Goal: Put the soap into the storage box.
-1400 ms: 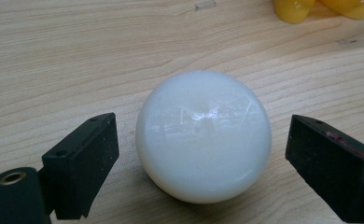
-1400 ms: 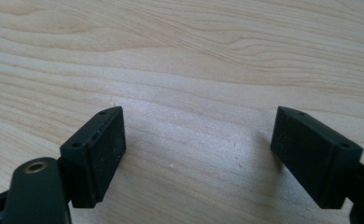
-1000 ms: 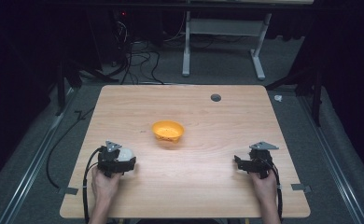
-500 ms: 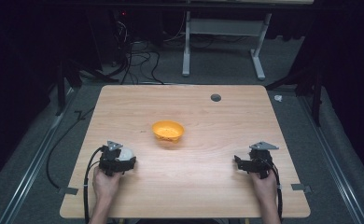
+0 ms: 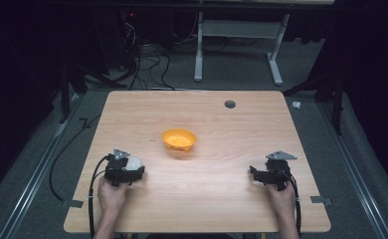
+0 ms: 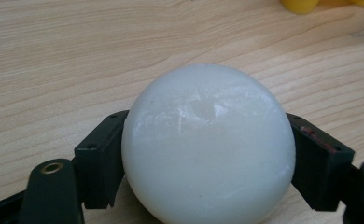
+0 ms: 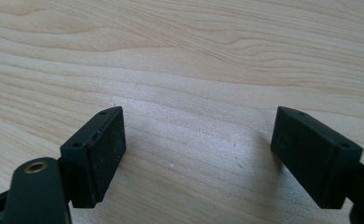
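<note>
At the lower left of the high view, a hand holds the left gripper low over the wooden table. A black cable loops out from it and runs down toward the bottom edge. Right at the tip of this gripper sits a white ball.

In the left gripper view, the white ball is big and round in the middle of the picture. One black jaw presses on its left side and the other black jaw presses on its right side. So these tongs are closed around the ball and hold it tight. The ball looks smooth and a bit shiny on top. The table is under it.

Near the middle of the high view, a little up from the grippers, an orange bowl stands on the table. It is well apart from the ball. A bit of the bowl peeks in at the upper right of the left gripper view.

At the lower right of the high view, the other hand holds the right gripper. In the right gripper view, the right gripper has its two black jaws spread wide, with just bare wood between them.
</note>
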`<state>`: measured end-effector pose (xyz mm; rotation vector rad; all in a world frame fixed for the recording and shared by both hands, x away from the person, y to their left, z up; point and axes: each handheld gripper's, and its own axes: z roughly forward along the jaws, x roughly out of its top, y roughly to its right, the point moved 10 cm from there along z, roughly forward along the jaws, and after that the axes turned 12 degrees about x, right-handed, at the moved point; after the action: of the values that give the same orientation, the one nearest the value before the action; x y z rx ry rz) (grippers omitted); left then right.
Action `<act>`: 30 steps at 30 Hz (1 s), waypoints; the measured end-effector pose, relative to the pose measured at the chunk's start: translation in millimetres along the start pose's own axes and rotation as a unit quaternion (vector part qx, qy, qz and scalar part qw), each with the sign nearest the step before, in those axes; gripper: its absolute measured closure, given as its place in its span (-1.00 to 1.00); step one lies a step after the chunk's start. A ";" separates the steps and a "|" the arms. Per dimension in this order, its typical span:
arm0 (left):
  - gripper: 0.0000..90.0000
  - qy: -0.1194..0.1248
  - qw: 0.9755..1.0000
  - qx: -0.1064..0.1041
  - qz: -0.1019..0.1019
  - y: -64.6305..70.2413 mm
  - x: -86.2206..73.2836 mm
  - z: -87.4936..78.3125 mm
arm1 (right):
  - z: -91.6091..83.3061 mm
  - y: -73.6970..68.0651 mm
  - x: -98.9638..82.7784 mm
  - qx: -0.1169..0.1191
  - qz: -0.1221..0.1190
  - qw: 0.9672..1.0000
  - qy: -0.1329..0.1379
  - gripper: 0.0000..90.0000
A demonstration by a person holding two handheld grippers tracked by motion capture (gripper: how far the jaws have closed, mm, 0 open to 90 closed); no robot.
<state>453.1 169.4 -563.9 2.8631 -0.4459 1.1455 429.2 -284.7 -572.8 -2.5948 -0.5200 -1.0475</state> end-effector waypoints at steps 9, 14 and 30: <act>-0.48 0.004 1.000 -0.016 -0.004 2.6 1.5 -7.5 | 0.0 0.0 0.0 0.000 0.000 1.000 0.000 -0.58; -0.48 0.011 1.000 -0.021 0.002 5.0 5.1 -14.9 | 0.1 0.0 0.0 0.000 0.000 1.000 0.000 -0.58; -0.48 0.021 0.999 -0.036 0.034 22.0 20.0 -30.1 | 0.0 0.0 0.0 0.000 0.000 1.000 0.000 -0.58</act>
<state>440.7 147.1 -530.2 2.7767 -0.5746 1.1724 429.2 -284.7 -572.8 -2.5945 -0.5197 -1.0476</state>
